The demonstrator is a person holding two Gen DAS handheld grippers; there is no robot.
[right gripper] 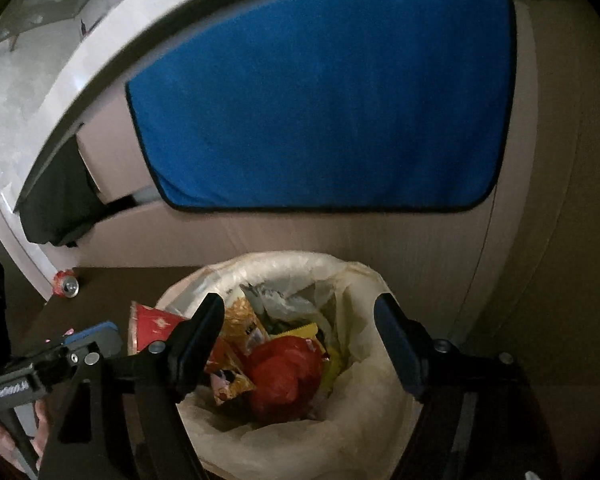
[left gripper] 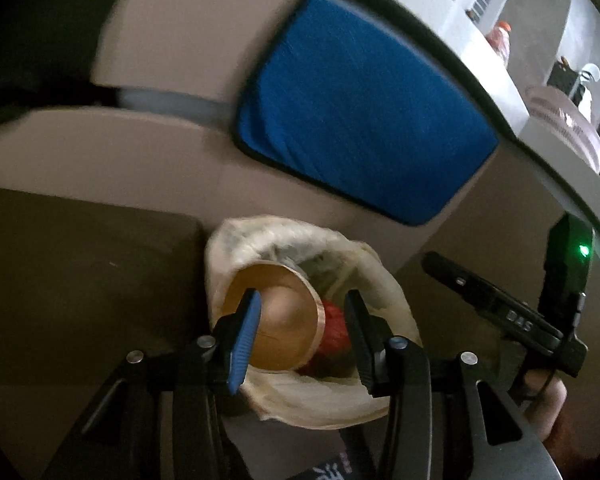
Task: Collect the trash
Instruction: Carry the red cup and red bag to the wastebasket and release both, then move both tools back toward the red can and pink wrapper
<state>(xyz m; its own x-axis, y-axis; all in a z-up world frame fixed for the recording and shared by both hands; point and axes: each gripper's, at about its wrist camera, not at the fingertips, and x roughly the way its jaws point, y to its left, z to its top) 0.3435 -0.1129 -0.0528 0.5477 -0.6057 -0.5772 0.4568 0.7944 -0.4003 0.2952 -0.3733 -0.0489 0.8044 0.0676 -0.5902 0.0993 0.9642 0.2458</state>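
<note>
Above the lined trash bin [right gripper: 300, 360], you hold both the left gripper [left gripper: 300, 340] and right gripper [right gripper: 300, 344] released, empty, so trash lands inside.

The left gripper [left gripper: 302, 334] points steeply downward with its jaws parted and nothing pressed between the pads. The right gripper [right gripper: 300, 344] tilts down the same way, its jaws spread wider and empty. A hand [left gripper: 548, 404] grips the right tool's handle at the frame's lower right.
</note>
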